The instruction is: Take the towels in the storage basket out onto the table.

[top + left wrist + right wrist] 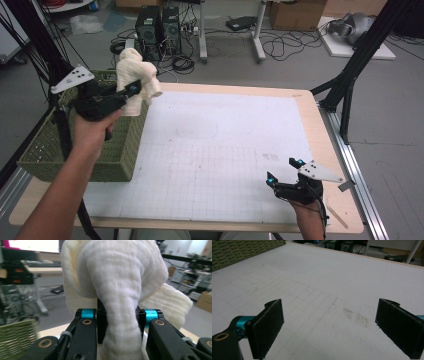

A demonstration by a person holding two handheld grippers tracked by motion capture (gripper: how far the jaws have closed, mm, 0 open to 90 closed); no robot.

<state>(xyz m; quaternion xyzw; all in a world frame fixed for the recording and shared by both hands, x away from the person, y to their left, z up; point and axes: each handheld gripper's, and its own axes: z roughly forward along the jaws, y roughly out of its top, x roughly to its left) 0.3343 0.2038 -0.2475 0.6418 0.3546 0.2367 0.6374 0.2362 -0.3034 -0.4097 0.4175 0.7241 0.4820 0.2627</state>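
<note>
The person's left forearm enters from the near left corner in the high view and rises over the green woven basket (107, 165), the hand wrapped round the body of the left gripper (131, 91), which points toward the far right and sits well above the table. That gripper is clenched on a cream-white towel (136, 80): in the left gripper view the black pads pinch a hanging fold of the towel (120, 312) from both sides, with the rest of the cloth bunched above and spilling to the right. The towel hangs in the air over the far right corner of the basket, at the far left of the table; its lower end drops behind the gripper and the basket rim, so whether it touches the basket cannot be told. The right hand rests low at the near right of the white gridded mat (220, 150), holding the right gripper (283, 171) level and pointing toward the far left. Its jaws stand wide apart with nothing between them, and in the right gripper view only bare mat shows beyond the pads (268, 325). The right forearm is cut off by the near edge of the high view. The inside of the basket is mostly hidden by the left arm, so its contents are hard to make out.
</note>
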